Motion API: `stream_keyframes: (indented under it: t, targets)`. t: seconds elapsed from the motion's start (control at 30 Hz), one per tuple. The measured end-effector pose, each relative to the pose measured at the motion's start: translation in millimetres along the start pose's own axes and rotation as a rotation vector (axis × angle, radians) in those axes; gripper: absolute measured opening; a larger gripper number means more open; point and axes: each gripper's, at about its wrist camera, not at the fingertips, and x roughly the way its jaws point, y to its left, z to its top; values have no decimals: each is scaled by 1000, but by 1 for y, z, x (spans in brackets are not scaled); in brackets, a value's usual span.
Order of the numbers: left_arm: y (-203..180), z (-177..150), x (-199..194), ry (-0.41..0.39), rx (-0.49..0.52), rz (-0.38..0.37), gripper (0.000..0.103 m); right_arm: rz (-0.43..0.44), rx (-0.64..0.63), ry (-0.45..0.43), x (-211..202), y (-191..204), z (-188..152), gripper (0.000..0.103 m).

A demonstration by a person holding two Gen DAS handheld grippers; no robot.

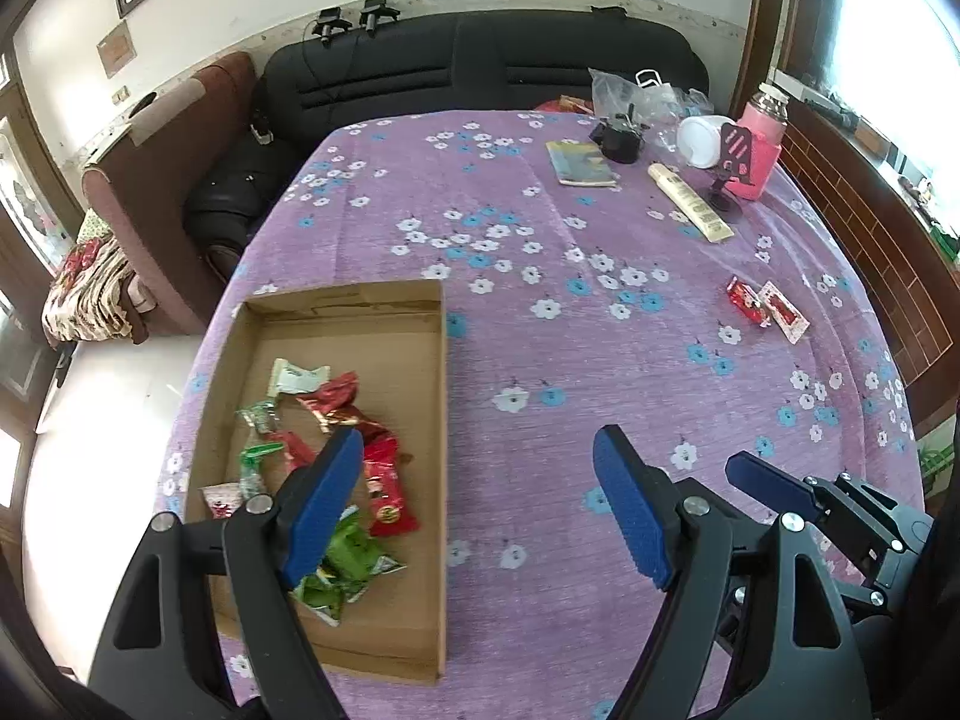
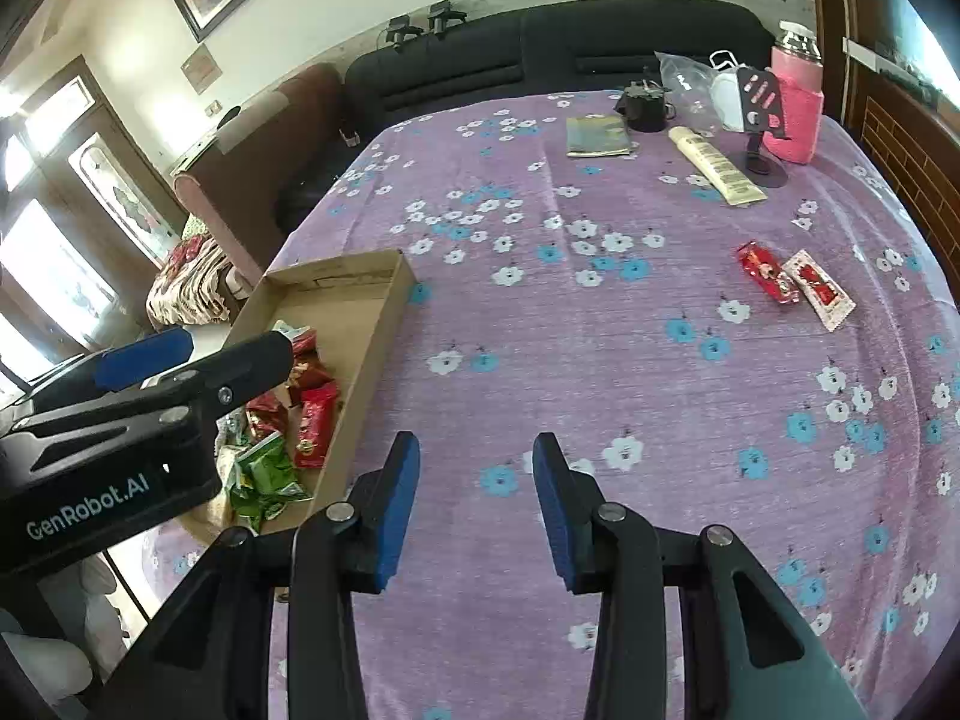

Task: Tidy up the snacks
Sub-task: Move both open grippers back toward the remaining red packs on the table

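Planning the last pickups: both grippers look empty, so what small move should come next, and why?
Probably reach the right gripper toward the two red packets lying loose on the cloth. Its jaws are apart with nothing between them, and the other snacks already lie in the box, under the open left gripper.

Left claw (image 1: 480, 504): black moulded frame, two angular arms with triangular cut-outs, silver round screw heads at pivots. Fingers (image 1: 324, 504) faced with textured royal-blue pads, long and flat. Right claw (image 2: 474, 504): same build, black arms, blue pads, silver pivot screws. Seen from right wrist view, left claw's body shows white "GenRobot.AI" lettering on black housing, small screws along side, blue pad edging finger.
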Motion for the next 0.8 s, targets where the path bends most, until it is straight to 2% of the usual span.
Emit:
stream_keyframes:
  t: [0.33,0.5,0.6,0.8]
  targets:
    - [-28,5,16,30,-8,-9,80,2,10,21,3,-36,5,39]
    - [-41,5,27,48,-26,-42,80,-10,23,38,6,-60,3,39]
    - [-51,4,36,68,-38,-76,80,-47,37,40,5,-84,4,39]
    - [-75,2,54,100,-65,-171,80,-177,100,-14,-2,-162,26,39]
